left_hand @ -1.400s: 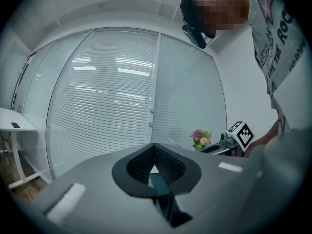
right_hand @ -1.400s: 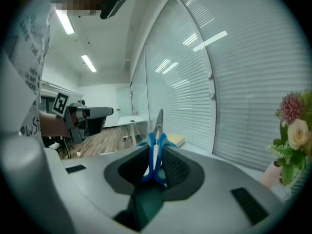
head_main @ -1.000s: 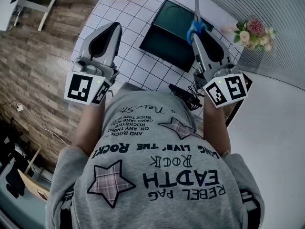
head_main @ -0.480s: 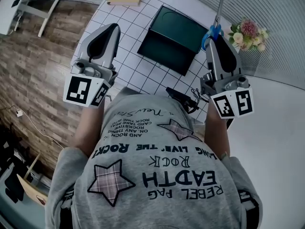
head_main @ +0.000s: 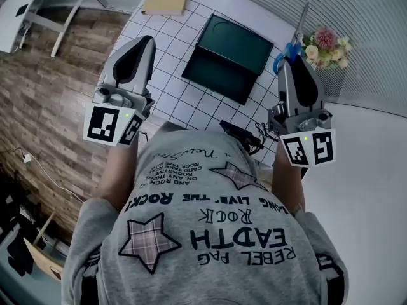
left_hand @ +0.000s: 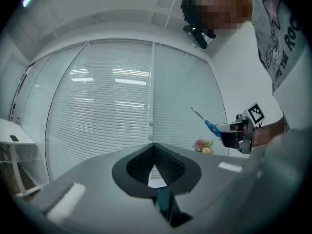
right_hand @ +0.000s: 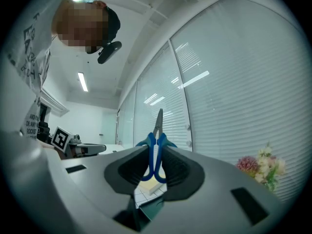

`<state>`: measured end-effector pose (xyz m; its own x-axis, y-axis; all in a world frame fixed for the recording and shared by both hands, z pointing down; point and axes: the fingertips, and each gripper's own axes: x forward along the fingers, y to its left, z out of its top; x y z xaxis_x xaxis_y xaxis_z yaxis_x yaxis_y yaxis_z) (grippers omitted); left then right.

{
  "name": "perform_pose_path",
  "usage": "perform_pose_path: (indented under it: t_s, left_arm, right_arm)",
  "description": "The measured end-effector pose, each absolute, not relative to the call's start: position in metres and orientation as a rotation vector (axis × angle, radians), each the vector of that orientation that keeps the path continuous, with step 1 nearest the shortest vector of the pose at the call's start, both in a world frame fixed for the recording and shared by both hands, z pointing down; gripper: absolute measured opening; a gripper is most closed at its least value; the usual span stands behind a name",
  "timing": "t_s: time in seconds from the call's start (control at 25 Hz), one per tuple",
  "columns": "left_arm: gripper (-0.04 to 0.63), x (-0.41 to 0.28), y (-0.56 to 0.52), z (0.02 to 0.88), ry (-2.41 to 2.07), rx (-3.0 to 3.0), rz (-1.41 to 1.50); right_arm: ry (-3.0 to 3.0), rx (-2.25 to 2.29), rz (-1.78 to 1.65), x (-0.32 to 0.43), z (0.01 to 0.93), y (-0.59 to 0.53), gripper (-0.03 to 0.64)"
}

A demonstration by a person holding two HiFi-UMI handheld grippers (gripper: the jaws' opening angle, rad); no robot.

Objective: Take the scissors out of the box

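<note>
The left gripper (head_main: pixel 141 43) hangs over the white gridded tabletop (head_main: pixel 166 75), its ribbed black jaws pressed together on nothing. To its right, the dark green rectangular box (head_main: pixel 222 68) lies open. Past the box's right edge, the right gripper (head_main: pixel 294 61) clamps the blue-handled steel scissors (head_main: pixel 296 35) by their plastic loops, blades pointing ahead, near a pink-and-cream flower bunch (head_main: pixel 327 43).

1. Grey short-sleeve T-shirt (head_main: pixel 210 234) with black block lettering and two plaid stars (head_main: pixel 147 241).
2. The left gripper (head_main: pixel 144 41) and right gripper (head_main: pixel 294 61) have grey tapered shells and black ribbed pads (left_hand: pixel 139 165).
3. Each has a marker cube (head_main: pixel 113 124) at the rear: black-on-white squares, green LED (head_main: pixel 130 114) lit.
4. Black camera mount (left_hand: pixel 197 35) on the head.
</note>
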<state>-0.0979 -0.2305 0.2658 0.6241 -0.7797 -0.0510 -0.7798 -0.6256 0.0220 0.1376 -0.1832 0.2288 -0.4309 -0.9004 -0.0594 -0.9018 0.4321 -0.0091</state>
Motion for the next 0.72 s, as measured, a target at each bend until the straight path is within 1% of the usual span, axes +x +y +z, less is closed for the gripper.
perform_pose_path:
  t_s: [0.72]
  left_arm:
    - [0.009, -0.118, -0.228, 0.252, 1.428, -2.767, 0.119]
  right_arm:
    - [2.580, -1.621, 0.097, 0.133, 0.210, -0.174, 0.095]
